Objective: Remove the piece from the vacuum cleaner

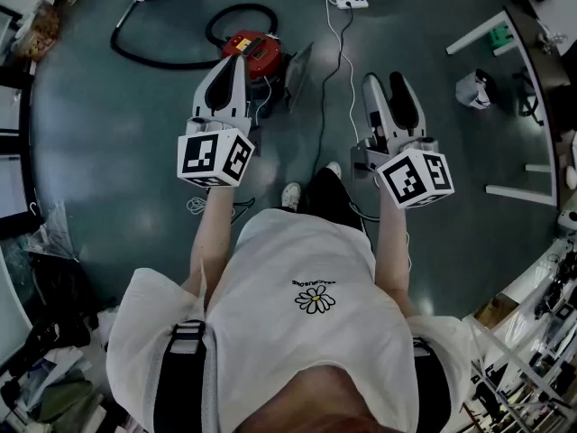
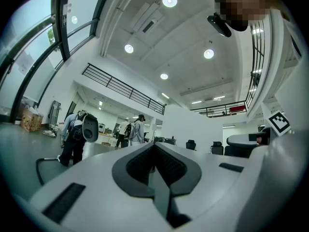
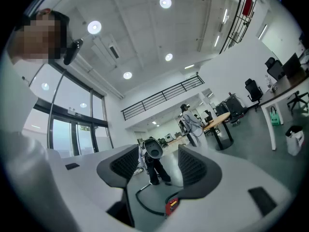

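Observation:
A red vacuum cleaner [image 1: 257, 50] stands on the grey floor ahead of me, with its black hose [image 1: 153, 57] looping away to the left. A grey flat part [image 1: 298, 69] leans at its right side. My left gripper [image 1: 236, 61] is held level above the vacuum's near side, its pads [image 2: 145, 163] together with nothing between them. My right gripper [image 1: 385, 81] hovers to the vacuum's right, open and empty. Through its gap [image 3: 157, 166] I see the red vacuum [image 3: 172, 205] and the hose [image 3: 142, 199] on the floor. Neither gripper touches the vacuum.
A white cable runs from a power strip [image 1: 352, 3] down past the vacuum. White table frames [image 1: 509, 106] and a bagged bin [image 1: 473, 88] stand at the right. Clutter lines the left edge [image 1: 41, 25]. People [image 3: 190, 122] stand among desks farther off.

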Demonstrator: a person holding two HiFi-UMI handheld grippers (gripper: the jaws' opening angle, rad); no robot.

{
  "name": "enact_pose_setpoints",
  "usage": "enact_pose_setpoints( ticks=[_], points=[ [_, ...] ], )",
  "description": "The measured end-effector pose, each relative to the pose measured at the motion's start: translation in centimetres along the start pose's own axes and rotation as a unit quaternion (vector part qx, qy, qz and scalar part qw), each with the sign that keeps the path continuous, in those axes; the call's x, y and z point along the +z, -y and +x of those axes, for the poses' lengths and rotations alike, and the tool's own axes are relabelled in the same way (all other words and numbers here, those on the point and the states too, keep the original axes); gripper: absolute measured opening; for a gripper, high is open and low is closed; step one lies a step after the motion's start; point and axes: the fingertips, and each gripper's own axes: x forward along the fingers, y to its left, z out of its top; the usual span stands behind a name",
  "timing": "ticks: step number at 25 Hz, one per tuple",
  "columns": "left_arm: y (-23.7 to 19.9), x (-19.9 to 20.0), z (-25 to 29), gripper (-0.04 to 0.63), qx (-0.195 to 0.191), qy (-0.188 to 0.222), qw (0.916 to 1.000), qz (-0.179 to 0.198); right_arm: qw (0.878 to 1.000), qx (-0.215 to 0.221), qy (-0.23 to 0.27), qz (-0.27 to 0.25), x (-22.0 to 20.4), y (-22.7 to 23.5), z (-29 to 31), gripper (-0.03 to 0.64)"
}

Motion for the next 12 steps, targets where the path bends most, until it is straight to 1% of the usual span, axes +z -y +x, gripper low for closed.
enact_pose_setpoints(
  ticks=[3,6,9,11,12],
  points=[
    [-0.5,-1.2,3.3,0.006,0.009,-0.005,0.9999,0.003,1.0,0.002,-0.002,0.011,0.5,3.6,2.4,0.242],
    [-0.9,-2.7,7.0,0.006,0.016,-0.01,0.9997,0.012,0.999,0.016,-0.013,0.035,-0.2,7.1,5.9,0.242],
    [-2.0,-4.5,11.9,0.006,0.028,-0.018,0.9992,0.02,0.998,0.043,-0.027,0.045,-0.9,10.1,10.9,0.242],
    [-3.0,-5.9,15.3,0.006,0.041,-0.027,0.9986,0.016,0.996,0.064,-0.041,0.05,-1.3,12.0,14.1,0.242],
    [-3.3,-6.4,16.9,0.006,0.047,-0.032,0.9983,0.013,0.995,0.067,-0.052,0.056,-1.4,13.3,15.6,0.242]
  ],
)
